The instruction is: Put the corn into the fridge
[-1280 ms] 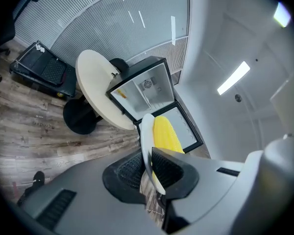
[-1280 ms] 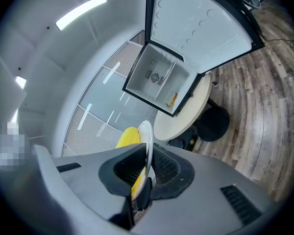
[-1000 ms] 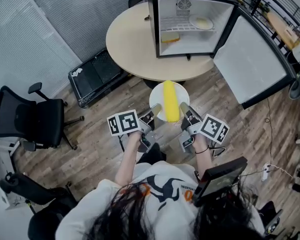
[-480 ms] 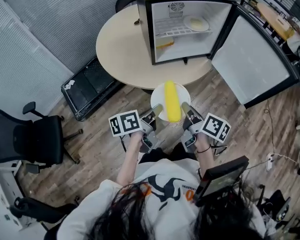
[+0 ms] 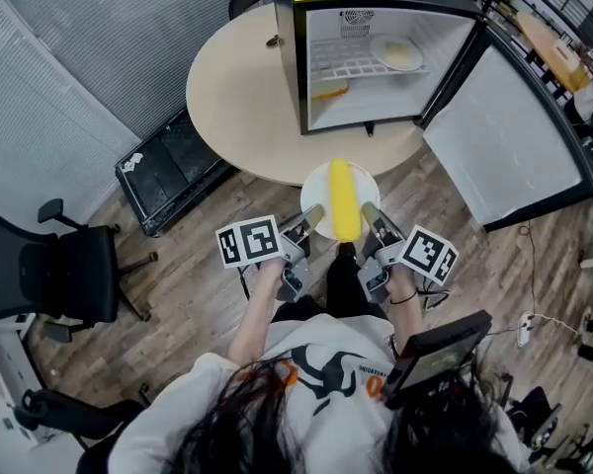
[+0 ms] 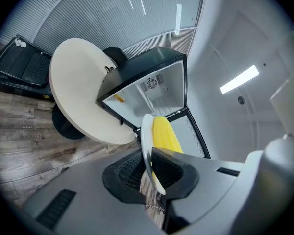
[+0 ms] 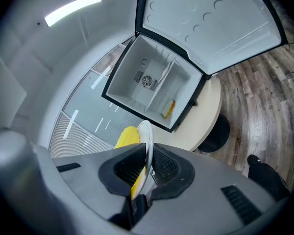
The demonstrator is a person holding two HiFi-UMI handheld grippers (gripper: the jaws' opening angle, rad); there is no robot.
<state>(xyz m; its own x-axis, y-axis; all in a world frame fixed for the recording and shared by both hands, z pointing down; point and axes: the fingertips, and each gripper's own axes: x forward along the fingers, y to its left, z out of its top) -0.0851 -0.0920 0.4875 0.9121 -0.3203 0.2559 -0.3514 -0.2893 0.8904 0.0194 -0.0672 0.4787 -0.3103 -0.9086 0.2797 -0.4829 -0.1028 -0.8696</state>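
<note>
Step in hand: transport. The corn (image 5: 343, 198) lies lengthwise on a white plate (image 5: 368, 186), which is held in the air just on the near side of the round table (image 5: 237, 97). The left gripper (image 5: 312, 214) has its fingers (image 6: 174, 173) clenched on the plate's left rim; the right gripper (image 5: 369, 212) grasps the right rim in the same way. The fridge (image 5: 376, 97) stands on the table beyond the plate, with its door (image 5: 514, 136) swung open to the right. Next move, as judged: carry the plate level over the table edge into the open compartment, advancing both grippers together so the corn does not roll off
</note>
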